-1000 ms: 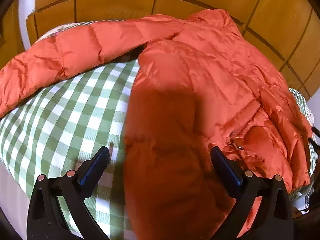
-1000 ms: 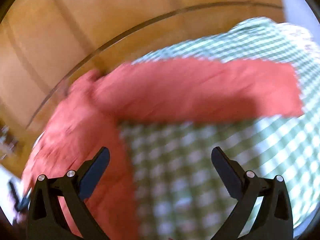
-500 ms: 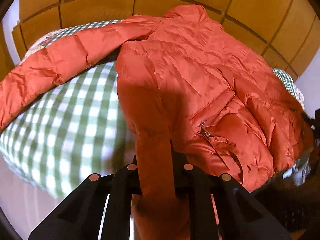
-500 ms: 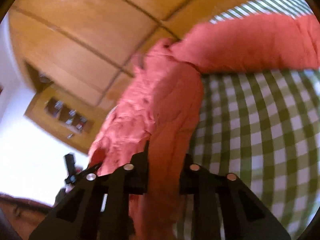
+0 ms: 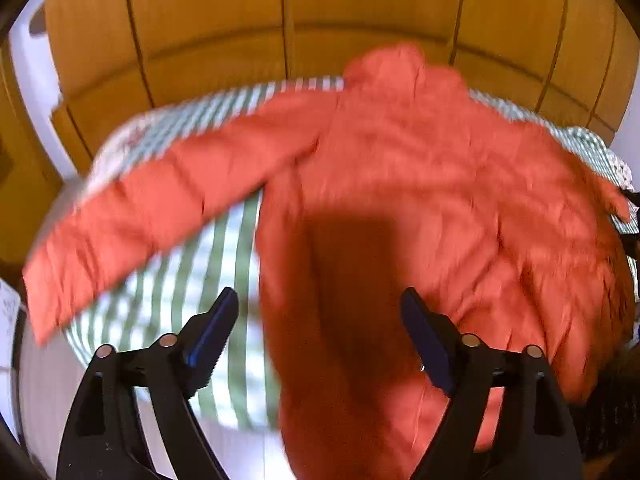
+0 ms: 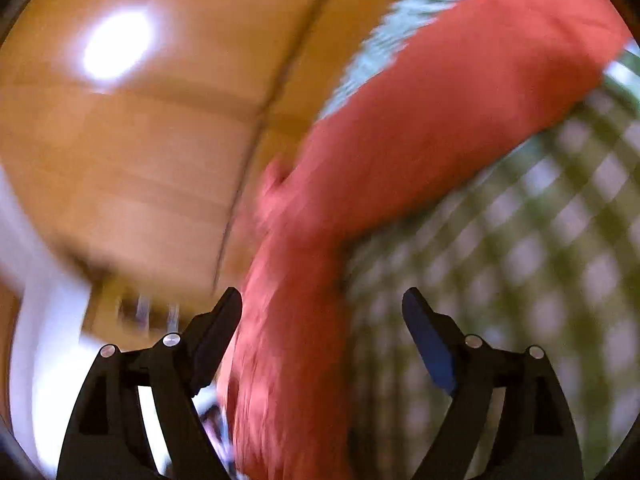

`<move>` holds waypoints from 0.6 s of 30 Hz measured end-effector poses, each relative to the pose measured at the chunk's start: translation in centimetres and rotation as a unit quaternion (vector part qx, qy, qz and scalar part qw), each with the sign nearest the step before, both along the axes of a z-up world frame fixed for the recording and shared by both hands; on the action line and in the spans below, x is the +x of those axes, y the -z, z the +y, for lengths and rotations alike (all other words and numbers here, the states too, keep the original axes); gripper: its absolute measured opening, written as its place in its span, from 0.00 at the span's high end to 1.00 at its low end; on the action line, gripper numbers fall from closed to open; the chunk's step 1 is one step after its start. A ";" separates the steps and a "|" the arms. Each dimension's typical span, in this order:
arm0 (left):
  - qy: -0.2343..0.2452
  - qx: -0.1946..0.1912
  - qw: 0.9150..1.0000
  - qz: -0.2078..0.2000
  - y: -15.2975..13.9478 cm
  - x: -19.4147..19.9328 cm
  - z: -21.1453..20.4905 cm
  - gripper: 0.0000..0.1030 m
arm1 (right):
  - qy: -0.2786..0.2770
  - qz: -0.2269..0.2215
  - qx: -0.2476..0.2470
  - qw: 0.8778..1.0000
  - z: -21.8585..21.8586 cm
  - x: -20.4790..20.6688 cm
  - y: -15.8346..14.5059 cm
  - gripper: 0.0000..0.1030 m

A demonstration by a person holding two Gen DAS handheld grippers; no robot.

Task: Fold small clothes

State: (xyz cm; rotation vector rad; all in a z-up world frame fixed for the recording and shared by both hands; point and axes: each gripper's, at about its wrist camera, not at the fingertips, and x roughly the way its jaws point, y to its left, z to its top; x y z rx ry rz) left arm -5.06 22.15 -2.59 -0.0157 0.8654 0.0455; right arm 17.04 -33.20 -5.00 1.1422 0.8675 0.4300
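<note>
A small orange-red puffer jacket [image 5: 420, 184] lies spread on a green-and-white checked cloth [image 5: 224, 248], one sleeve [image 5: 160, 208] stretched out to the left. My left gripper [image 5: 320, 320] hovers over the jacket's near edge; its jaws are opening, and the fabric lies below them with the pads off it. In the blurred right wrist view the same jacket [image 6: 420, 128] runs from the top right down between the fingers. My right gripper [image 6: 322, 320] has its jaws opening too, and its pads stand apart from the fabric.
Wooden cupboard panels [image 5: 280, 20] rise behind the cloth-covered surface. A bright light reflection [image 6: 116, 44] shows on the wood in the right wrist view. The checked cloth [image 6: 520, 260] fills the right side there. Dark objects [image 5: 616, 392] sit at the left wrist view's right edge.
Both grippers were open, then shut on the jacket's fabric half a second ago, and now stand apart again. The left camera has risen, showing more of the jacket; the right view has rolled.
</note>
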 end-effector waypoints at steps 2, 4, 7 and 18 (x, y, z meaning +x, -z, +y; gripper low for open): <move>0.010 -0.013 1.000 -0.022 -0.4 1.1 -1.0 0.10 | 0.030 0.012 0.015 0.999 -0.1 2.0 0.6 0.30; 0.026 -0.034 0.999 -0.028 -0.3 2.8 -2.5 0.10 | 0.070 0.016 -0.006 0.997 0.0 4.4 0.3 0.30; 0.052 -0.048 0.997 -0.035 1.4 5.0 -5.4 0.10 | 0.105 0.034 -0.034 0.993 -1.1 6.8 0.0 0.56; 0.065 -0.111 0.992 -0.006 6.2 7.5 -9.9 0.09 | 0.159 0.074 -0.183 0.967 -5.8 11.1 -1.5 0.98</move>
